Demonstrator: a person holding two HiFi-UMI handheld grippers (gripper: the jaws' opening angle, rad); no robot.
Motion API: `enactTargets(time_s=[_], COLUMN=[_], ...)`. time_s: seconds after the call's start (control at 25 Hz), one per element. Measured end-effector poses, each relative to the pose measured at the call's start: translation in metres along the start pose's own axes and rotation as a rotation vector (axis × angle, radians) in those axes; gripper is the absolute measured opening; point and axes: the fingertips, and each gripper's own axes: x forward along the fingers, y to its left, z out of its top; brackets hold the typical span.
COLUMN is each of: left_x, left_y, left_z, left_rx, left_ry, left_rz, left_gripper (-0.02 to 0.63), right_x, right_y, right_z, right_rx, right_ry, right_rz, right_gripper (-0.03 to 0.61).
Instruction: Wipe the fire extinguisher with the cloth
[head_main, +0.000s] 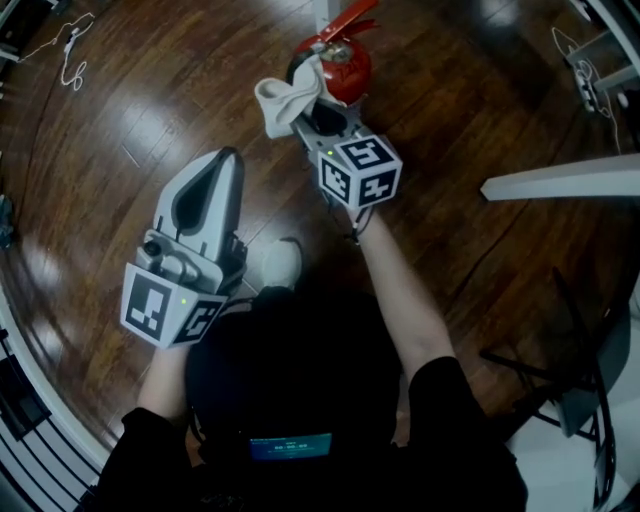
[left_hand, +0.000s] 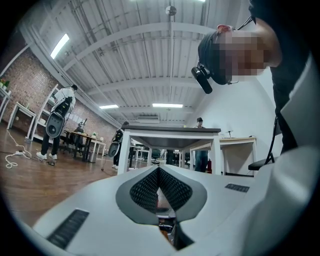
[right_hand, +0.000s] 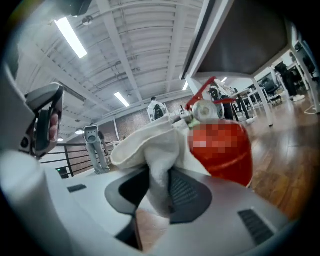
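White cloth (head_main: 285, 100) against fire extinguisher (head_main: 348, 66)

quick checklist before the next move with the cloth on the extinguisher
1. Cloth clamped in the right gripper: ok.
2. Fire extinguisher standing upright on the floor: ok.
3. Cloth pressed against the extinguisher: cannot tell; it overlaps the top, but contact is unclear.
4. Left gripper shut, empty and clear of the extinguisher: ok.
5. Extinguisher steadied against tipping: not ok; nothing holds it.
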Motion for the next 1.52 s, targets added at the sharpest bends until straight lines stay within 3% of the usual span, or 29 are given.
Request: enactTargets(time_s=[0.56,0.8,1.0,1.24,1.52], left_x=[-0.005,-0.011,-0.012,-0.007,-0.005], left_y=[0.002,0.003,0.005,-0.003,-0.009], left_z=[0.0,0.004,0.006,0.007,0.005], left_rx=[0.002,0.013,0.007,0.007,-0.001], left_ry=[0.001,-0.014,-0.019,-0.031,-0.033], left_rz=[0.011,0.019,0.018,0.001,-0.016], left_gripper=[0.002,0.002,0.002,0.002,0.002], right_x=[0.031,0.022,0.012,-0.021,-0.066], right_y=[-0.059,-0.076,-0.051,-0.009,-0.005], right_z=[-0.159,-0.192,-0.158,-0.059,0.059], right_rx=[-0.004,-0.018,-0.052,-0.15,-0.175], right_ry=[0.363,0.461,0.346,0.117,-0.139], right_rz=[-0.086,-0.14,-0.06,0.028,-0.014], right_gripper=[0.123,0.123,0.123,0.124,0.126])
